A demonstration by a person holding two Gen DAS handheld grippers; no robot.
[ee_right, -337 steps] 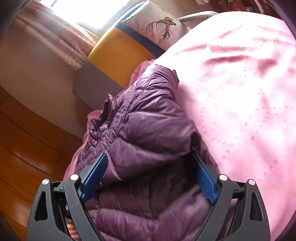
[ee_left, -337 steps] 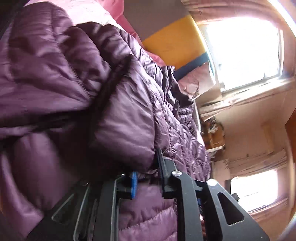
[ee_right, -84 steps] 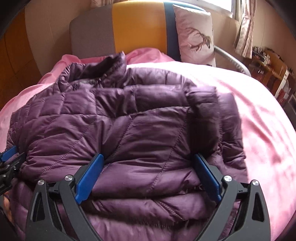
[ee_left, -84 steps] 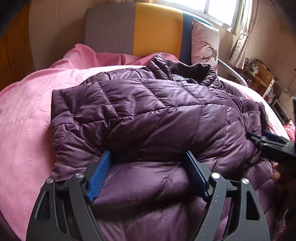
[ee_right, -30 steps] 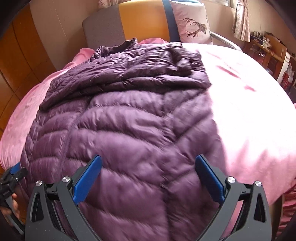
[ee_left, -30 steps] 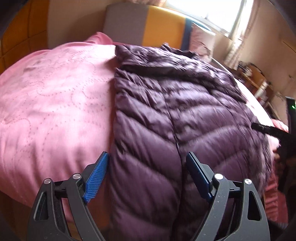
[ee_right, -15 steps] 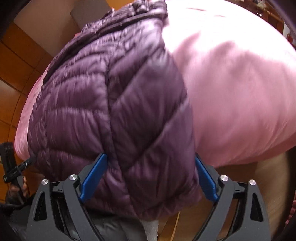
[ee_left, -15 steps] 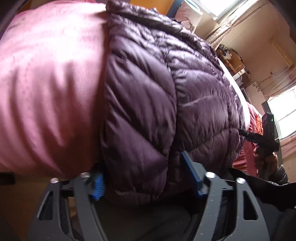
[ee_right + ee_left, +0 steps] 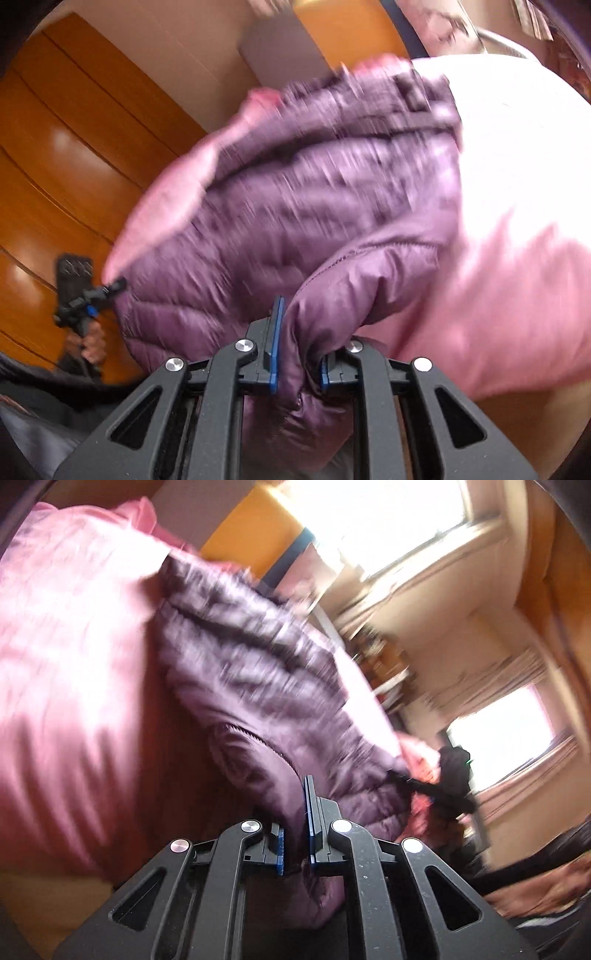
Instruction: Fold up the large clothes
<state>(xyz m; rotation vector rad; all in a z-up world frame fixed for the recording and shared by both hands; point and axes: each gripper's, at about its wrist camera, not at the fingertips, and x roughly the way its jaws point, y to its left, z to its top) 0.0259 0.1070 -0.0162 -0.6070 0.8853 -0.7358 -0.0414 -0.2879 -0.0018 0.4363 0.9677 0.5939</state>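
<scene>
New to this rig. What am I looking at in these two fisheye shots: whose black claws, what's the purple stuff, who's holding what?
No robot here: a person carries a two-finger gripper in each hand, with a fisheye camera on each looking along its fingers. One picture is from the left gripper, the other from the right gripper; the black frames with blue pads at the bottom are their own fingers. The purple stuff is a quilted down jacket lying on a bed with a pink bedspread. Each gripper's jaws are closing on the jacket's near hem, with fabric pinched between the pads. Each camera also catches the other gripper at the far corner, for instance the left one in the right view. Both pictures are motion-blurred.
</scene>
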